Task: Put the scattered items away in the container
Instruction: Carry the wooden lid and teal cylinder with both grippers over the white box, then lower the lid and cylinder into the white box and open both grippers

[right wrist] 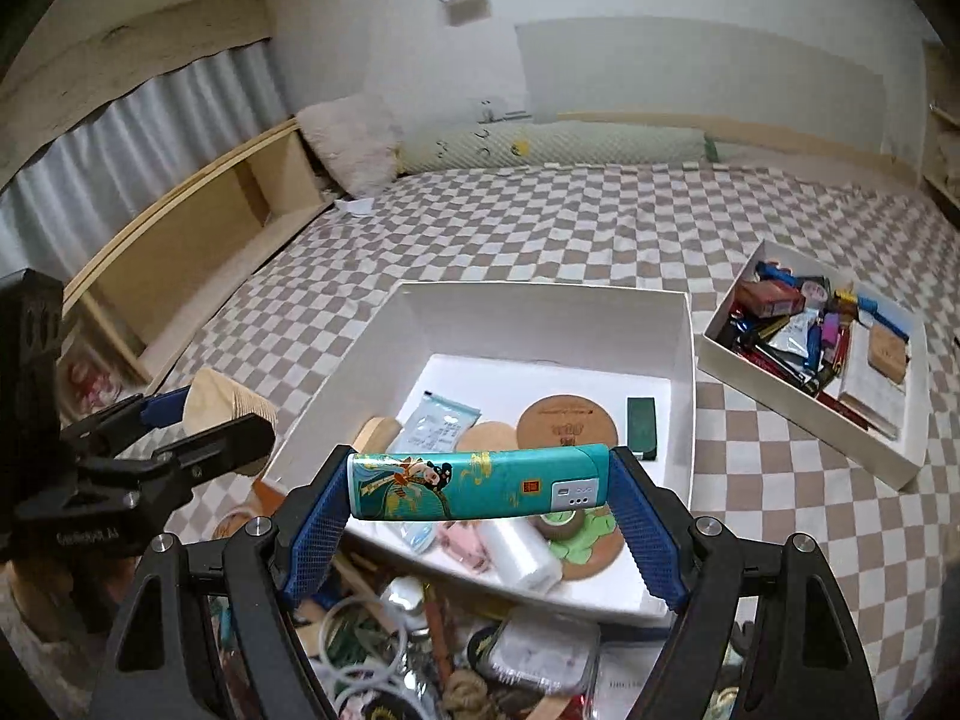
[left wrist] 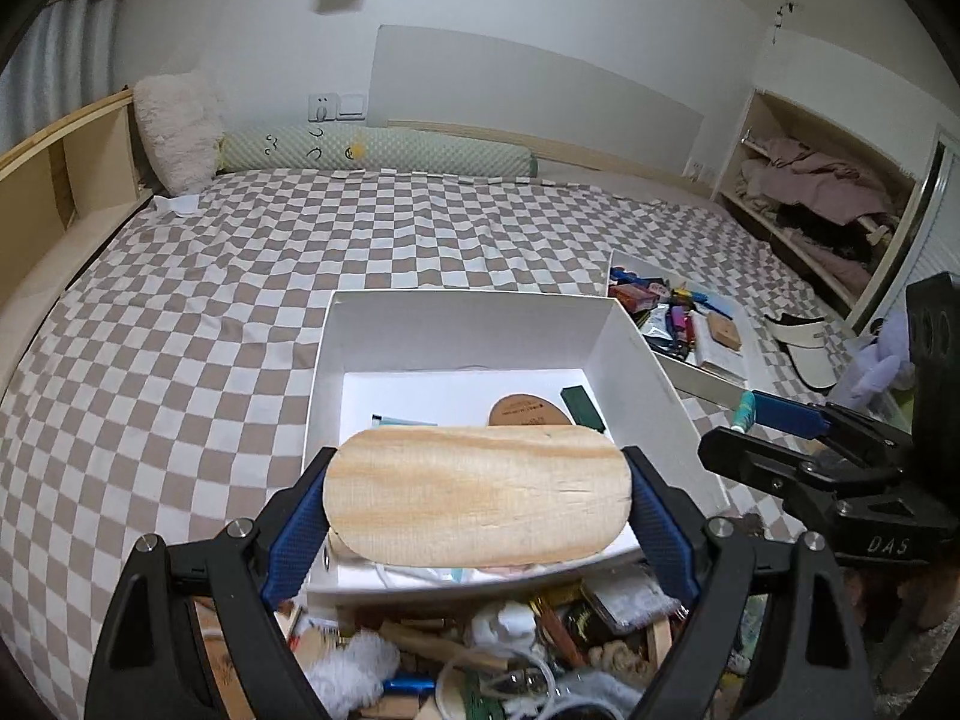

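My left gripper (left wrist: 477,498) is shut on a pale oval wooden comb (left wrist: 474,495), held crosswise above the near edge of the big white box (left wrist: 480,312). The teal painted case (right wrist: 480,485) is clamped end to end in my right gripper (right wrist: 480,489), over the same box (right wrist: 540,306). Inside the box lie a round cork coaster (right wrist: 567,423), a dark green block (right wrist: 641,426), a sachet (right wrist: 435,423) and a roll of clear bags (right wrist: 516,552). Each gripper shows in the other's view: the right gripper (left wrist: 774,420) and the left gripper (right wrist: 198,420).
A jumble of scattered small items (left wrist: 480,660) lies just below the grippers. A second shallow white box (right wrist: 810,414) full of pens and packets sits to the right on the checked bedspread (left wrist: 240,300). A white visor cap (left wrist: 804,342) lies further right.
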`<state>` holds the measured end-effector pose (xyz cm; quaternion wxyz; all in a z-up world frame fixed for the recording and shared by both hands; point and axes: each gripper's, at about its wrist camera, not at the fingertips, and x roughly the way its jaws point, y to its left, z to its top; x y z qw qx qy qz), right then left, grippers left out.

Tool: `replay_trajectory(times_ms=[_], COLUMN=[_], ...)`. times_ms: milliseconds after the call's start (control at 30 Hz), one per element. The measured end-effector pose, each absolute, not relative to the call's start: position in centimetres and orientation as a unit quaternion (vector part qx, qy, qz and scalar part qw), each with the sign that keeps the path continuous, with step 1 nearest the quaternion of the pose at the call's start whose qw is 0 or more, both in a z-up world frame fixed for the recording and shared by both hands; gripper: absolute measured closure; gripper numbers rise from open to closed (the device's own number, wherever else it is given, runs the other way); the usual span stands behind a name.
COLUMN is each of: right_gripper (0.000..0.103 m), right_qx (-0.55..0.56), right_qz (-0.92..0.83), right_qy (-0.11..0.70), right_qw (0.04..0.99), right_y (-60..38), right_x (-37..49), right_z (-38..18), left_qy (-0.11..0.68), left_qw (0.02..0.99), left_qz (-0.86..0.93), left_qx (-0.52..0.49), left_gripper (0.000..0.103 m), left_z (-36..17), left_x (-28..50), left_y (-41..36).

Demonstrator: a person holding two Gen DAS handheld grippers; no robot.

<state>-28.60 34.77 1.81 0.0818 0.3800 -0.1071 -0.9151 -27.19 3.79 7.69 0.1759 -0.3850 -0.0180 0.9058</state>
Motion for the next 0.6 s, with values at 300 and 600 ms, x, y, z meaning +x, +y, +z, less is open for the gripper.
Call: replay_trajectory(times_ms=[300, 600], right_gripper=[0.020, 0.020], right_qx=[0.404, 0.443], right_qz=[-0.903, -0.880], right_qy=[-0.132, -0.167], right_qw=[0.060, 0.046], right_y=[36.7, 38.4], right_x=[-33.2, -38.6], right_z=[0.6, -1.9], left_qy=[-0.022, -0.029], left_qw=[0.167, 0.162], left_qz=[0.897, 0.884], left_qx=[-0.408, -0.437], left_gripper=[0.013, 0.013], left_z=[5.9, 3.3], left_x=[-32.1, -35.6], left_y=[5.0, 5.6])
